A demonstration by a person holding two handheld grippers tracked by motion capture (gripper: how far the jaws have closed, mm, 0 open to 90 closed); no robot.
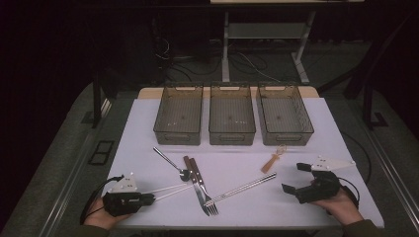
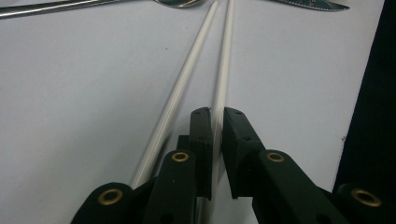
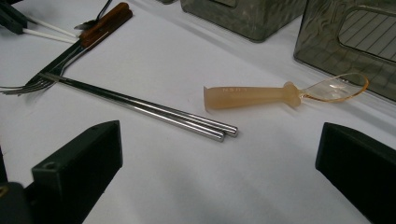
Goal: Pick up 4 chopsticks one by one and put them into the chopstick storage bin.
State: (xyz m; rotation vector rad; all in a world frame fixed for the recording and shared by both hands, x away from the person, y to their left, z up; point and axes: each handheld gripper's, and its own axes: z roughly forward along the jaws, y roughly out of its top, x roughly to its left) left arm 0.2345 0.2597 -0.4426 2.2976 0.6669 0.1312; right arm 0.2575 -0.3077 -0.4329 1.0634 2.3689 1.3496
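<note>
Two white chopsticks [image 1: 170,189] lie at the table's front left. My left gripper [image 1: 152,198] is shut on the near end of one white chopstick [image 2: 224,60], which runs up between its jaws [image 2: 217,114]. The second white chopstick [image 2: 182,79] rests just left of it, outside the jaws. A pair of metal chopsticks [image 1: 242,187] [image 3: 149,109] lies diagonally mid-table. An amber plastic spoon [image 1: 273,159] [image 3: 252,97] sits beyond them. My right gripper [image 1: 292,177] [image 3: 219,140] stands open at the front right, nothing between its jaws, a short way from the metal chopsticks' ends.
Three clear grey bins [image 1: 179,129] [image 1: 231,129] [image 1: 285,129] stand in a row at the back. A metal spoon [image 1: 170,162], a brown-handled knife [image 1: 190,168] and a fork [image 1: 212,208] lie crossed mid-table. The table's front edge is close behind both hands.
</note>
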